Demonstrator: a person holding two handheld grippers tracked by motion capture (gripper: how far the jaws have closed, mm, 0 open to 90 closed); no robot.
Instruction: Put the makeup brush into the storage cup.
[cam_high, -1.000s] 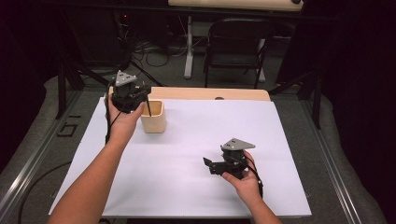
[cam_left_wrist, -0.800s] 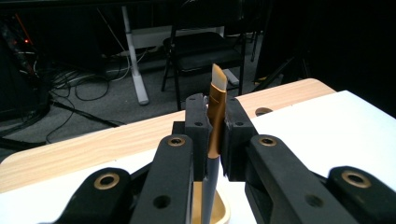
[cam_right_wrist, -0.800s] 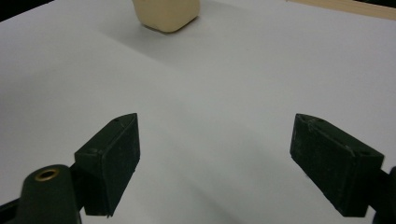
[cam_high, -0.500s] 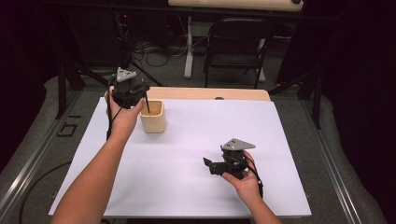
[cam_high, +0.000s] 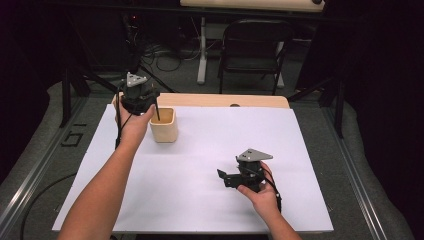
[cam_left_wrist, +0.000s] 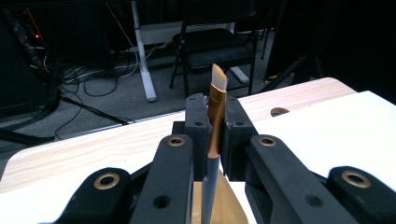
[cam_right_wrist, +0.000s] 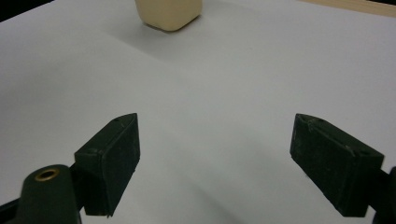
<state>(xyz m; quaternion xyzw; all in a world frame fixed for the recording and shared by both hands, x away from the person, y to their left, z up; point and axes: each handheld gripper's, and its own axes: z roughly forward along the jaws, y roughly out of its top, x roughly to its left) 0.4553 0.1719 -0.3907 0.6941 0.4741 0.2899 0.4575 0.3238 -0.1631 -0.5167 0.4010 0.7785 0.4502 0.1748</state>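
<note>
At upper left of the high view, the left gripper (cam_high: 142, 102) clamps a slim brush (cam_left_wrist: 215, 112) between its jaws, bristles up, the handle dipping into a cream cup (cam_high: 164, 125) on the white sheet (cam_high: 200, 200). Lower right, the right gripper (cam_high: 227, 178) rests with jaws spread wide, holding nothing.

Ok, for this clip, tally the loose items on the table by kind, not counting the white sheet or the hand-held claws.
Cream square-sided plastic cup: 1
Flat-tipped paintbrush with copper ferrule and grey handle, clamped in the left claw over the cup: 1
Total: 2
The right claw is open with nothing between its jaws.
</note>
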